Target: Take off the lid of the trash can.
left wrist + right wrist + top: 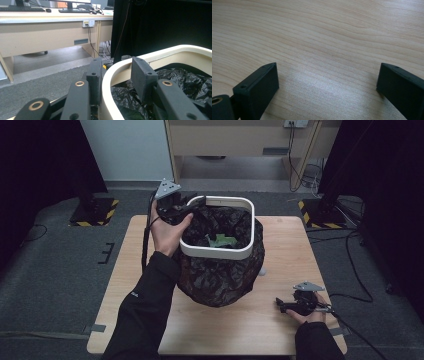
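Grey carpet, wooden table, white-rimmed bin

A cream rim holds a glossy black bag on the pale woodgrain table.
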The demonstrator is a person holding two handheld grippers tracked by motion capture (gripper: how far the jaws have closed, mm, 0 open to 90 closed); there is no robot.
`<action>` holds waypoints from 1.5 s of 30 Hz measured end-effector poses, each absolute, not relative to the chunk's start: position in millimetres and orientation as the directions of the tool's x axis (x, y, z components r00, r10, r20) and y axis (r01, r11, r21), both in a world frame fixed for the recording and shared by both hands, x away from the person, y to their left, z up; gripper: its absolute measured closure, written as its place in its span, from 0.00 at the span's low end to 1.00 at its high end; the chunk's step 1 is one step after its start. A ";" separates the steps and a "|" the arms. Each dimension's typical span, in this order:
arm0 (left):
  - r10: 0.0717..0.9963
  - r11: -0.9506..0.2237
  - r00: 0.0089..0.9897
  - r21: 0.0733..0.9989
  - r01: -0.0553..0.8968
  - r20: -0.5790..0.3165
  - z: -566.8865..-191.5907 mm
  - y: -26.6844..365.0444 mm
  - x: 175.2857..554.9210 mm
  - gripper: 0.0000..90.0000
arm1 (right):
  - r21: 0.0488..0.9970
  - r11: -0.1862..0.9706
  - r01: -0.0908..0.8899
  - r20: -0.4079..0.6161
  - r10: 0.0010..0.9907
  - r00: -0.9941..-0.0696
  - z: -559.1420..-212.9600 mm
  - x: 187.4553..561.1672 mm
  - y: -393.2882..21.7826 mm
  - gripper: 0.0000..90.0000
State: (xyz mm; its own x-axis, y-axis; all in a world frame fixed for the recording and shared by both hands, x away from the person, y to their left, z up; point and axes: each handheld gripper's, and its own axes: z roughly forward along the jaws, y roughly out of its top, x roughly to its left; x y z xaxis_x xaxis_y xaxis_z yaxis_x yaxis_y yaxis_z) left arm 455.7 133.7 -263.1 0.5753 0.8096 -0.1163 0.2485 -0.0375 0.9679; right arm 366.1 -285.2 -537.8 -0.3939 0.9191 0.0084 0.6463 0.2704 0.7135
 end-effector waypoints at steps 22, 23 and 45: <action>0.830 0.030 0.546 0.986 0.162 -0.115 -238.3 167.5 428.3 0.68 | 0.714 0.271 0.645 0.007 0.919 -0.394 -537.9 366.1 -285.3 0.05; 0.831 0.033 0.544 0.987 0.158 -0.115 -237.5 170.7 426.3 0.68 | 0.714 0.272 0.645 0.007 0.919 -0.394 -537.9 366.1 -285.3 0.05; 0.893 0.088 0.425 0.984 0.157 -0.148 -265.1 265.4 372.4 0.68 | 0.712 0.274 0.647 0.005 0.919 -0.395 -537.8 365.6 -285.4 0.05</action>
State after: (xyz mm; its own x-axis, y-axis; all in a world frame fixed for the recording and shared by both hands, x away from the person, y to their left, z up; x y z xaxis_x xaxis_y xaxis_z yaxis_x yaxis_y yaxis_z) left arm 372.4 265.4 -265.1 0.4251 0.8930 -0.1477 0.1570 0.0880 0.9837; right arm 365.6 -285.4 -537.8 -0.3954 0.9185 0.0052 0.6468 0.2744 0.7115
